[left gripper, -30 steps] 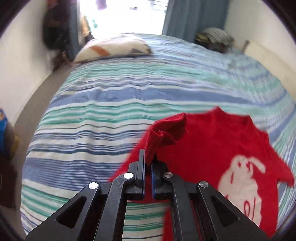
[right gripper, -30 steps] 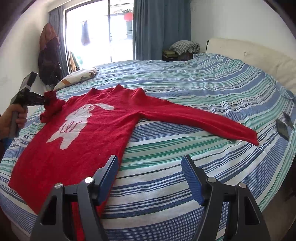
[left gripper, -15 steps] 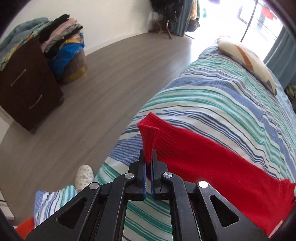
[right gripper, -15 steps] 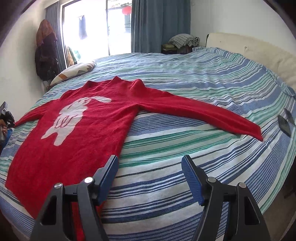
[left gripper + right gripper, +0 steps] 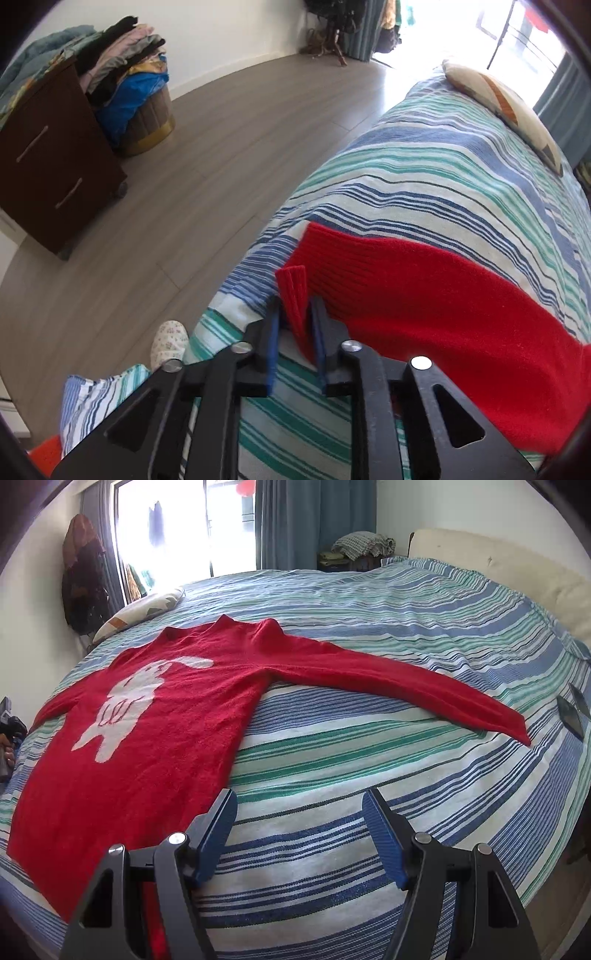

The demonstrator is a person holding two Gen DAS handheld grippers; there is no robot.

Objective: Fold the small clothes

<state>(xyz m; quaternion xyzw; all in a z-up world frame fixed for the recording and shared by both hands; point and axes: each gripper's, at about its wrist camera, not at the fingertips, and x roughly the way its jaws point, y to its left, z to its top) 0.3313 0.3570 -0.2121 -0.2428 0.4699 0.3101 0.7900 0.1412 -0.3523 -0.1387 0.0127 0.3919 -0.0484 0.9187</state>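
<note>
Striped in blue, green and white, the bed [image 5: 369, 760] fills a bright bedroom, and on it lies the red sweater [image 5: 147, 738], spread flat with its white figure up, one sleeve [image 5: 406, 683] stretched well out to the side and the other running to the bed's edge. It looks like a soft, light knit that will sag and stretch when lifted, not slippery, so I judge the ribbed cuffs, the hem corners and the shoulders the best places to take hold, since loose middle cloth would only bunch. In the left wrist view the left gripper [image 5: 295, 332] has its jaws just come apart, with the folded cuff [image 5: 293, 291] standing between them and no longer pinched. The right gripper [image 5: 299, 830] hovers near the hem with jaws wide apart and nothing in them. Only the right wrist view shows the whole garment and its layout, with the person's hand [image 5: 5, 753] at the far left; only the left one shows the cuff up close, the wooden floor [image 5: 184, 203], a dark dresser [image 5: 48, 177] and a basket of clothes [image 5: 140, 103].
</note>
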